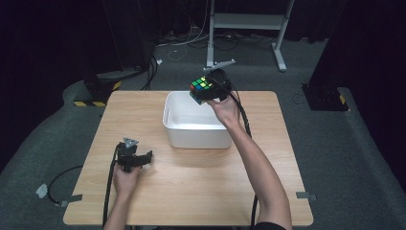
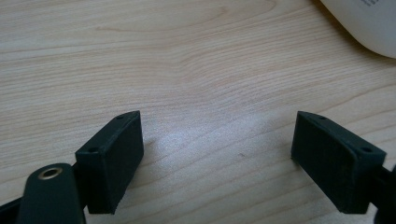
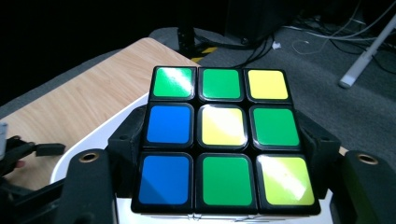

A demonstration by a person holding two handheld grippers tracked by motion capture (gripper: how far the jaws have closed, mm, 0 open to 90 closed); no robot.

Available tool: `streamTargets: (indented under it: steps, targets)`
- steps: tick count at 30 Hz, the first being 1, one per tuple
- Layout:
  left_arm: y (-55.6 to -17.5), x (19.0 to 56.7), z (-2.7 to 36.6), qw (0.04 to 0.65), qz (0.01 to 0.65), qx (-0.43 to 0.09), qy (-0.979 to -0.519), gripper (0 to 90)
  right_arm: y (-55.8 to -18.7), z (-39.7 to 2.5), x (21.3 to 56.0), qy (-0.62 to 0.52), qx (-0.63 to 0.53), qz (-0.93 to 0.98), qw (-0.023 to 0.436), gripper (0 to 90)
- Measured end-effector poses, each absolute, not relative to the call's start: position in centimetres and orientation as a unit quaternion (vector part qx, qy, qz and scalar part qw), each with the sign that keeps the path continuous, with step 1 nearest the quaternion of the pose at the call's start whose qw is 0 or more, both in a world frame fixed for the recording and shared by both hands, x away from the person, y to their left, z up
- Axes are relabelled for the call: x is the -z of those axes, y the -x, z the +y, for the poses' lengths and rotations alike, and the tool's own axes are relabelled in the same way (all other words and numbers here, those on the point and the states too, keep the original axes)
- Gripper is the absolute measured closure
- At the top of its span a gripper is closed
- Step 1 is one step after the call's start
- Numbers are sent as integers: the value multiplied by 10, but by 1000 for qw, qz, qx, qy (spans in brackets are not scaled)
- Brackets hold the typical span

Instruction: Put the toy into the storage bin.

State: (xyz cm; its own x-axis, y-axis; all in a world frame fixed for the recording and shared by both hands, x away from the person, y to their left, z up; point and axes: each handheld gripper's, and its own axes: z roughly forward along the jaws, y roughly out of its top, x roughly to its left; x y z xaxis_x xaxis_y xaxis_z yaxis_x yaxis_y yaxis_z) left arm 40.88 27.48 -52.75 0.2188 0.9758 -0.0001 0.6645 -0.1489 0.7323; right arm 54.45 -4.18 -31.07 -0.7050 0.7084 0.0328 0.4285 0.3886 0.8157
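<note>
A scrambled puzzle cube [image 1: 201, 88] with black edges hangs above the far rim of a white rectangular bin [image 1: 173, 125] on the wooden table [image 1: 191, 177]. My right gripper [image 1: 209, 89] is shut on it; in the right gripper view the cube [image 3: 224, 137] shows green, blue and yellow stickers, clamped between the jaws on both sides. My left gripper [image 1: 141, 160] rests low over the table's near left part. Its jaws stand wide open in the left gripper view [image 2: 217, 158], with bare wood between them.
The bin's white corner [image 2: 369, 23] lies to the right of the left gripper. Past the table's far edge are a white metal stand [image 1: 249, 21], cables [image 1: 182, 43] on the grey floor, and black equipment with yellow-striped bases [image 1: 95, 91].
</note>
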Motion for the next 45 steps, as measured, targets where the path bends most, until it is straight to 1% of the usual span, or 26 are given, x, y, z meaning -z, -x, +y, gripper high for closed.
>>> streamTargets:
  steps: [7,10,17,19,22,27,38,45]
  targets:
    - [-409,528,274,314,575,-250,-713,172,-558,-33,324,-366,-415,818,158,340]
    - [-409,528,274,314,575,-250,-713,173,-565,-30,333,-370,-407,822,148,341]
    - [-409,528,274,315,576,-250,-712,173,-576,-31,348,-396,-391,819,139,340]
    - [-409,528,274,315,576,-250,-712,173,-577,-30,352,-398,-382,822,141,341]
    - [-409,528,274,315,575,-250,-712,173,-578,-28,357,-398,-364,826,164,341]
    - [-409,528,274,316,577,-250,-711,173,-581,-24,366,-399,-337,836,170,341]
    - [-409,528,274,316,576,-250,-711,176,-589,-21,377,-416,-320,837,154,341]
    - [-409,528,275,313,575,-251,-713,179,-592,-21,379,-423,-333,833,126,341]
